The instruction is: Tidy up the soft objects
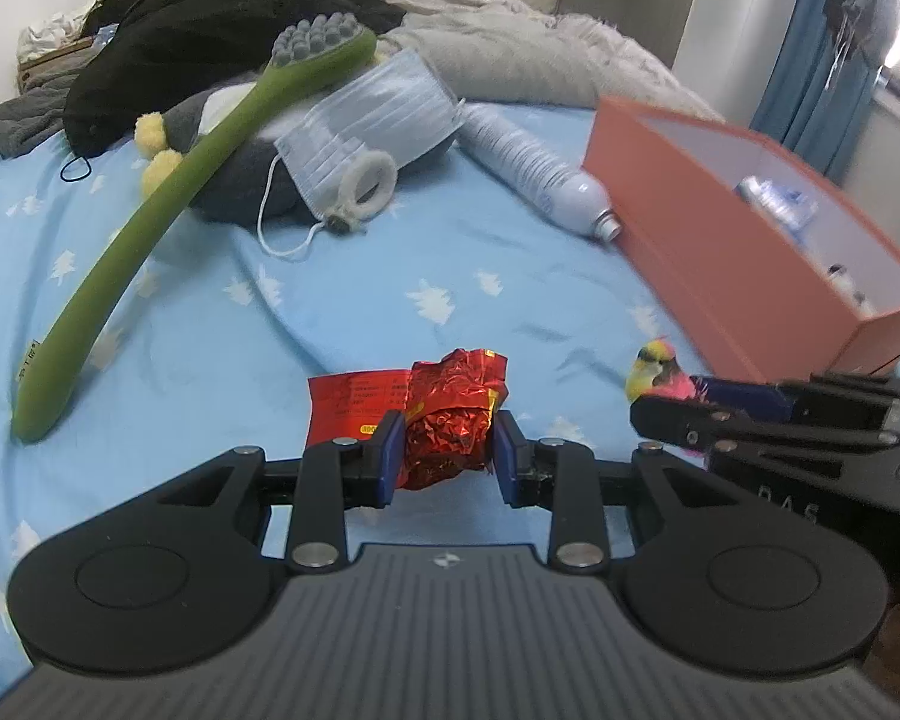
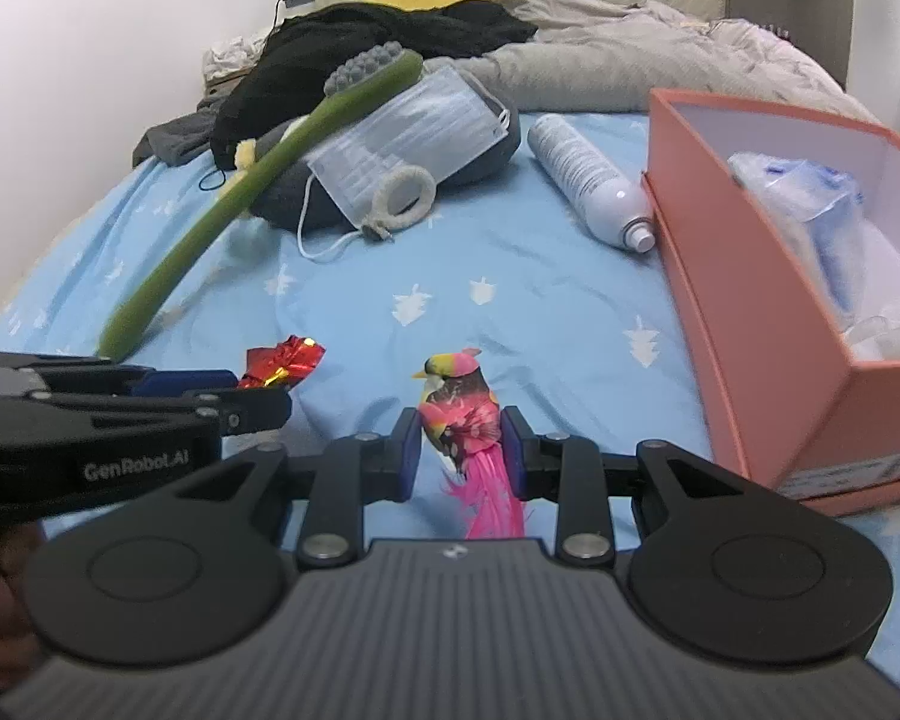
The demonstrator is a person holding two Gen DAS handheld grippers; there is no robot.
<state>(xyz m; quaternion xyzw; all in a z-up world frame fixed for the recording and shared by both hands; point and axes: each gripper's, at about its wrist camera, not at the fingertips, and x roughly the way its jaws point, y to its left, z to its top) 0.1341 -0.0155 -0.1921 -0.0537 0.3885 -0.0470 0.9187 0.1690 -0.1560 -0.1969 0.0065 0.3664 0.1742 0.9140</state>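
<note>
My left gripper (image 1: 448, 450) is shut on a crumpled red foil packet (image 1: 444, 414) just above the blue bedsheet (image 1: 342, 300). My right gripper (image 2: 461, 447) is shut on a pink and yellow toy bird (image 2: 459, 405) with a pink feather tail. The bird's head (image 1: 657, 369) shows in the left wrist view, the packet (image 2: 282, 363) in the right wrist view. An open orange box (image 1: 744, 252) holding plastic-wrapped items lies at the right; it also shows in the right wrist view (image 2: 744, 276).
A long green massage stick (image 1: 168, 198) leans over a dark plush toy (image 1: 240, 180). A blue face mask (image 1: 366, 126), a white fuzzy ring (image 1: 369, 183) and a white spray bottle (image 1: 534, 171) lie beyond. Black clothes (image 1: 210, 42) and a grey blanket (image 1: 510, 54) fill the back.
</note>
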